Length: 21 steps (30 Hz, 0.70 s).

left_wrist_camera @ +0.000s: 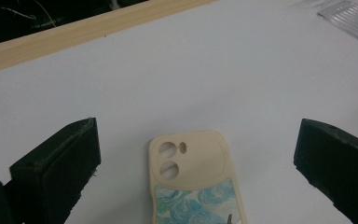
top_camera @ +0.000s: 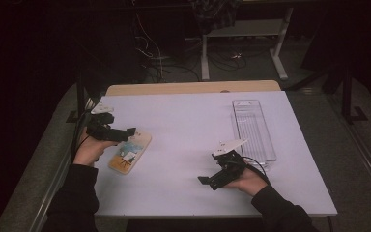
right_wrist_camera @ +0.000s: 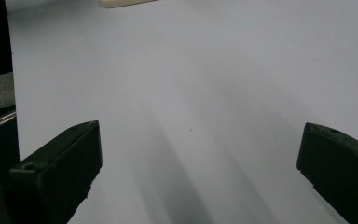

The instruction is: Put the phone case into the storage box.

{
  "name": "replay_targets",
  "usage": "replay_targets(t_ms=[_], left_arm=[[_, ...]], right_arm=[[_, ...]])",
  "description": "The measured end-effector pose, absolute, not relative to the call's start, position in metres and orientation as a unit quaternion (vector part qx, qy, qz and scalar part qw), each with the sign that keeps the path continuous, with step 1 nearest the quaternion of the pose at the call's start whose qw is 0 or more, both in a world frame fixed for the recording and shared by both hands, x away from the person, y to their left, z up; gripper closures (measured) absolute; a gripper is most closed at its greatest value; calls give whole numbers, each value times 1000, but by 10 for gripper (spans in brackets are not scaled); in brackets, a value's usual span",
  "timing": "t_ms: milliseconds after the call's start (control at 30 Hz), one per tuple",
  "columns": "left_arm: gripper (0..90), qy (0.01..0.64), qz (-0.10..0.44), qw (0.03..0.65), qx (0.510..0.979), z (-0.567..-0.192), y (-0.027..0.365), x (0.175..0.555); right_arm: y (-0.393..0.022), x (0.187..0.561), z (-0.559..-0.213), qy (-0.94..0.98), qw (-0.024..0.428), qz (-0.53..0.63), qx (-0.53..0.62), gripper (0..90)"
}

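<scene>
A cream phone case with a blue swirl picture lies flat on the white table sheet at the left. My left gripper hovers over the case's far end and points right. In the left gripper view the case, camera cut-outs showing, lies between the wide-apart jaws of my left gripper, which touch nothing. My right gripper is at the front right, pointing left. It stands open over bare sheet in the right gripper view, with a corner of the case at the top.
A clear plastic tray lies lengthwise at the right, just beyond my right hand, and its corner shows as a clear tray in the left gripper view. A bare wooden strip runs along the table's far edge. Dark floor, cables and desk legs lie beyond.
</scene>
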<state>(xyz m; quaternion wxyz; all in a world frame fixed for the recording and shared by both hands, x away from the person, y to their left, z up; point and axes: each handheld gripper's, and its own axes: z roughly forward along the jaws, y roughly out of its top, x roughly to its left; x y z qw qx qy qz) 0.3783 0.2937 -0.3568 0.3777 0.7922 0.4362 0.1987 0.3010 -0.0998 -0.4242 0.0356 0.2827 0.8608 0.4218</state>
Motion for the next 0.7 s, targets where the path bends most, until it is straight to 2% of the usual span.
replay_targets(t_ms=[700], left_arm=[[4,443,181,352,804,-370,296,372]], right_arm=[[-100,301,-423,861,36,422,281,0]])
